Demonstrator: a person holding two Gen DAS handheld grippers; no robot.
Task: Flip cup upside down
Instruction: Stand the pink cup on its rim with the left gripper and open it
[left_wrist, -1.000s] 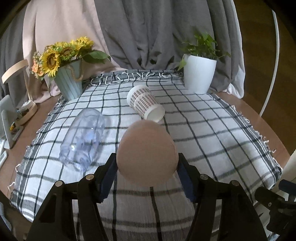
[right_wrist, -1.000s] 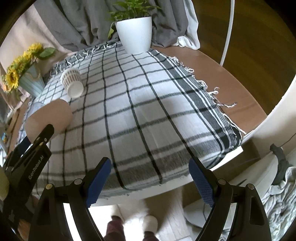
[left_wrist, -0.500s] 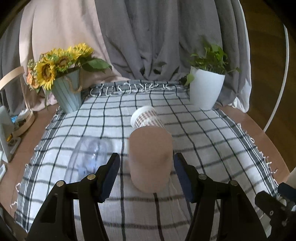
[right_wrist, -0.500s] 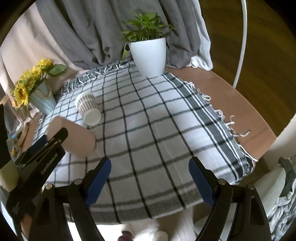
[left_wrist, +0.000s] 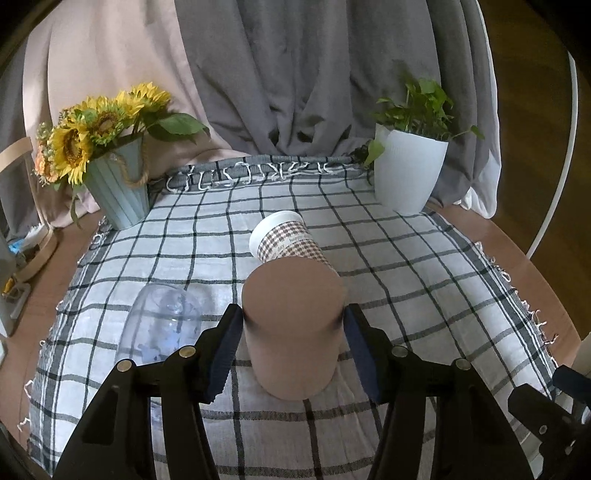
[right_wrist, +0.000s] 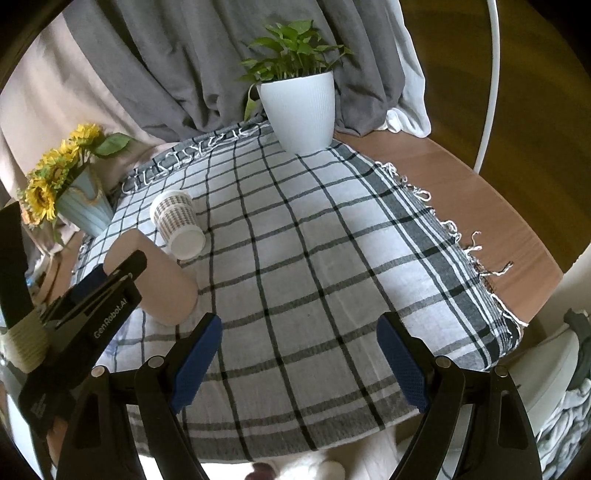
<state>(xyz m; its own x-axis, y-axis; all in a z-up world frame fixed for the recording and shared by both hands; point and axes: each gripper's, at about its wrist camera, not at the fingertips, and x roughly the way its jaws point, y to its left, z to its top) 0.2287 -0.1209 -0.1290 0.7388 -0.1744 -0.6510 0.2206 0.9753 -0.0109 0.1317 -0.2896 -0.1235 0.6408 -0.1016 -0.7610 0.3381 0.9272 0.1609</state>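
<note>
A plain tan cup (left_wrist: 293, 328) stands bottom-up on the checked cloth (left_wrist: 424, 280), rim on the cloth. My left gripper (left_wrist: 293, 345) is shut on the tan cup, one blue pad on each side. The cup also shows in the right wrist view (right_wrist: 162, 284), with the left gripper in front of it. A patterned paper cup (left_wrist: 286, 243) lies on its side just behind. A clear plastic cup (left_wrist: 162, 325) lies on its side to the left. My right gripper (right_wrist: 299, 365) is open and empty over the cloth's near edge.
A blue vase of sunflowers (left_wrist: 118, 188) stands at the back left and a white plant pot (left_wrist: 408, 177) at the back right. Grey curtains hang behind. The wooden table (right_wrist: 461, 192) shows past the cloth's fringe on the right.
The left gripper has turned the tan cup from lying tilted to standing bottom-up and lowered it onto the cloth. The right gripper has moved forward over the table.
</note>
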